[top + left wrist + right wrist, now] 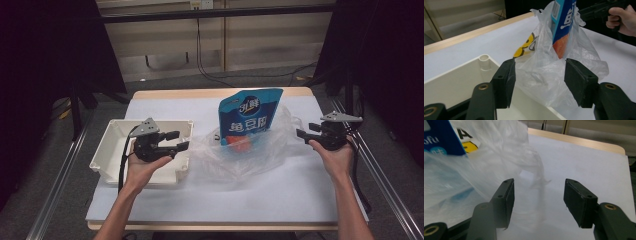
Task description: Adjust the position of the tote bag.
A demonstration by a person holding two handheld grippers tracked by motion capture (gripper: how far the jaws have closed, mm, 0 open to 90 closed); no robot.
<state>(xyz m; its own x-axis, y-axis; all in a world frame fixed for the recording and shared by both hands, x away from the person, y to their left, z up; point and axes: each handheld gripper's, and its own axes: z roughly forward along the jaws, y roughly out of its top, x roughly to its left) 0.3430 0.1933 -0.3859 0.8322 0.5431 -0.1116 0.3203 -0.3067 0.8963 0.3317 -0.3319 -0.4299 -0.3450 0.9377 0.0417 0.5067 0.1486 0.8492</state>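
While both hands hovered above it, the scene read as follows, biggest thing first.

Tabletop [280, 195]: covered by a white sheet, with a wooden edge at the far side.

Plastic bag [250, 150]: clear and crumpled, lay at the middle of the tabletop, between the two grippers and just beside the tray; a yellow print showed on it in the left gripper view.

Tray [112, 145]: white, rectangular, stood at the left, under the left hand.

Pouch [248, 117]: blue with an orange lower part, stood upright inside the plastic bag, its top rising above the film.

Left hand-held gripper [182, 140]: jaws parted about halfway and gripping nothing; it sat over the tray's near corner, pointing at the bag.

Right hand-held gripper [301, 134]: jaws likewise apart and empty, just beside the bag's right edge, whose film looked blurred in the right gripper view.
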